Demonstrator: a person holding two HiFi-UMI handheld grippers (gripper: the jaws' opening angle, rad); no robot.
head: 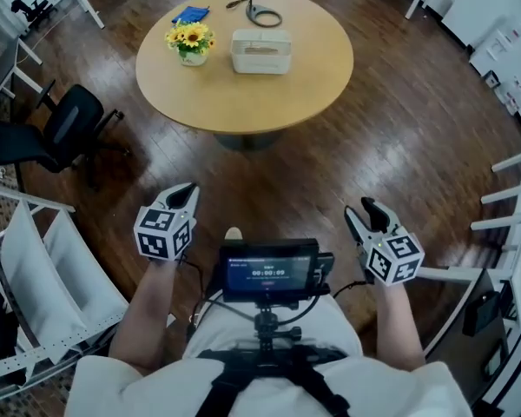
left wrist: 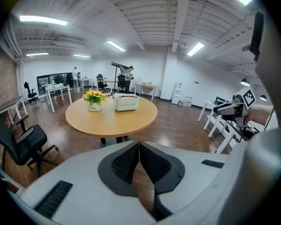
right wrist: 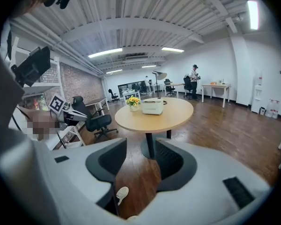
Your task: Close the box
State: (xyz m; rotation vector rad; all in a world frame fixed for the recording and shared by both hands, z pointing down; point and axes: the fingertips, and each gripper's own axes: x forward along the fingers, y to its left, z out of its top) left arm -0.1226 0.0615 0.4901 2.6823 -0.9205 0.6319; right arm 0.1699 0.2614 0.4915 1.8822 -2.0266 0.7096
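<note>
As the fingers stand: left gripper (head: 187, 195) pressed together, right gripper (head: 366, 208) spread wide, both empty
Box from fingers: box (head: 260, 50) far ahead, well apart, roughly midway between both
Long axis: left to right (lid state too small to tell)
Rests on: round tabletop (head: 243, 102), right of flowers (head: 191, 40)
Nearer gripper: neither clearly

box (head: 260, 50): on round table (head: 243, 102), beside flowers (head: 191, 39); left gripper (head: 187, 191), right gripper (head: 360, 208): well clear

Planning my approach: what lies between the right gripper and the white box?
Between right gripper and white box: only wooden floor, then bare tabletop, per head view.
</note>
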